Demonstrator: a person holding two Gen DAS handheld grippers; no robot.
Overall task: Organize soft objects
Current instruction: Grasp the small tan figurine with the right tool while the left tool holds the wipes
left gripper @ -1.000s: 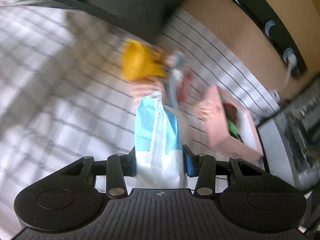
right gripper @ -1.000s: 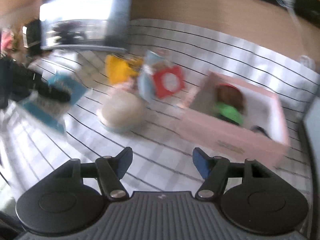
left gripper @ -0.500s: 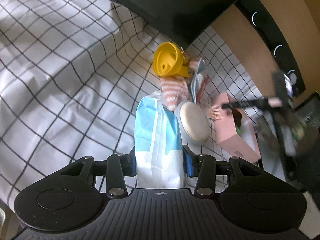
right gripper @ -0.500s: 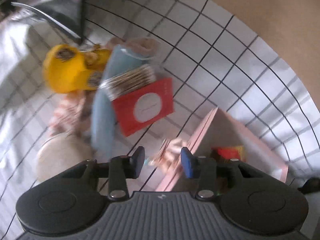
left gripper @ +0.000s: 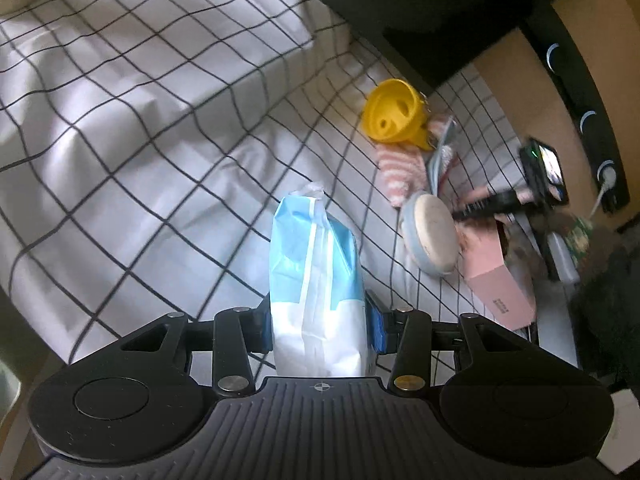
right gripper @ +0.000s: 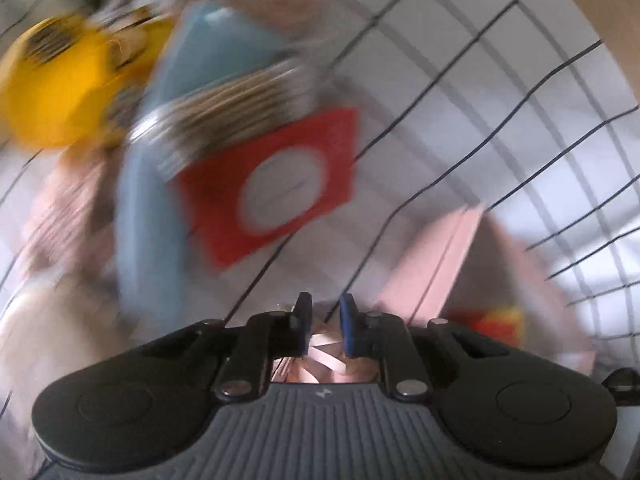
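Observation:
My left gripper [left gripper: 318, 320] is shut on a blue and white soft pack [left gripper: 316, 276] and holds it above the checked bed sheet [left gripper: 140, 128]. A yellow toy [left gripper: 394, 114], a pink striped sock [left gripper: 400, 172] and a round beige cushion [left gripper: 434, 236] lie beyond it, next to the pink box [left gripper: 496, 284]. My right gripper [right gripper: 324, 320] is nearly shut on a small pale pink item [right gripper: 324, 356] beside the pink box [right gripper: 452, 264]. The right wrist view is blurred; a red card [right gripper: 280, 188], a blue cloth [right gripper: 152, 208] and the yellow toy [right gripper: 56, 88] show ahead.
The right gripper's tool [left gripper: 532, 192] shows over the pink box in the left wrist view. A wooden headboard [left gripper: 532, 92] with a dark strip runs along the far side. A red and yellow item [right gripper: 500, 324] lies inside the box.
My right gripper has dropped toward the box corner and its jaws have closed in on the pink item. My left gripper has drawn back with the pack still held.

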